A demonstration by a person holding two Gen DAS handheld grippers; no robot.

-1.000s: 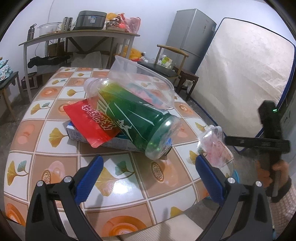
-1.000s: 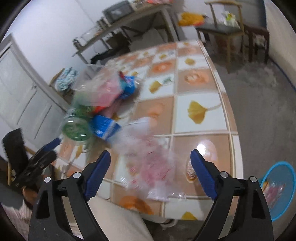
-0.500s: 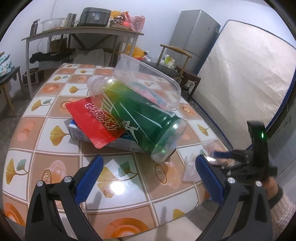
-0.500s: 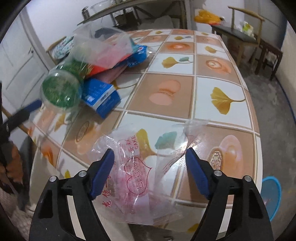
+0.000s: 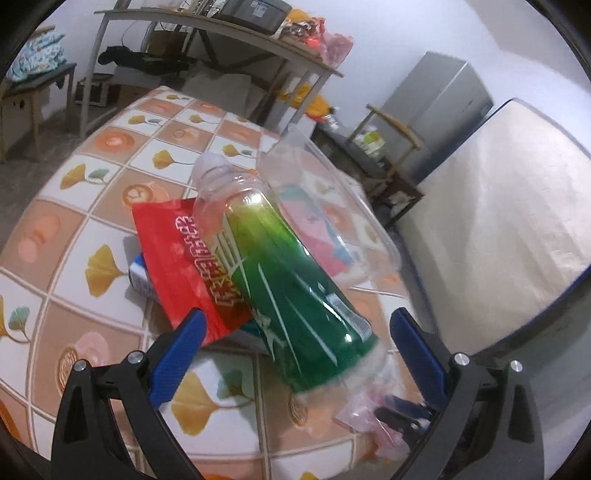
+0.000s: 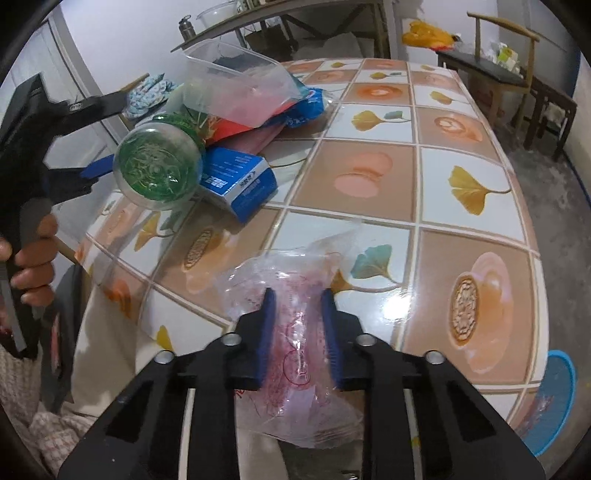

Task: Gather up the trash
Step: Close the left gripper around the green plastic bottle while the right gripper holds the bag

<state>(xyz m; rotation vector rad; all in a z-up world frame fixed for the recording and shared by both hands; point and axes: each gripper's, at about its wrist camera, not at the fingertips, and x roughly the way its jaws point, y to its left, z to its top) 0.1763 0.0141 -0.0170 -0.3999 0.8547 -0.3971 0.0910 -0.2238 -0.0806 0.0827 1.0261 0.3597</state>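
My right gripper (image 6: 298, 299) is closing its jaws on a crumpled clear plastic bag (image 6: 295, 332) with pink print, at the near edge of the table (image 6: 443, 184). The blue pads squeeze the bag from both sides. A pile of trash lies further in: a green plastic bottle (image 5: 291, 295) on its side, a red packet (image 5: 192, 254), a blue-and-white carton (image 6: 240, 181) and a clear plastic container (image 5: 332, 210). My left gripper (image 5: 295, 321) is open, and the bottle's base sits between its wide-spread fingers without touching the pads. A hand (image 6: 33, 258) holds that gripper.
A blue basin (image 6: 557, 402) sits on the floor by the table's right corner. A wooden chair (image 6: 498, 62), a grey fridge (image 5: 443, 99) and a mattress (image 5: 498, 240) leaning on the wall stand beyond the table. A cluttered desk (image 5: 221, 33) is at the back.
The right gripper came down onto the plastic bag and its jaws narrowed from wide open to pinching it. The left gripper moved closer to the bottle and rolled, tilting the view.
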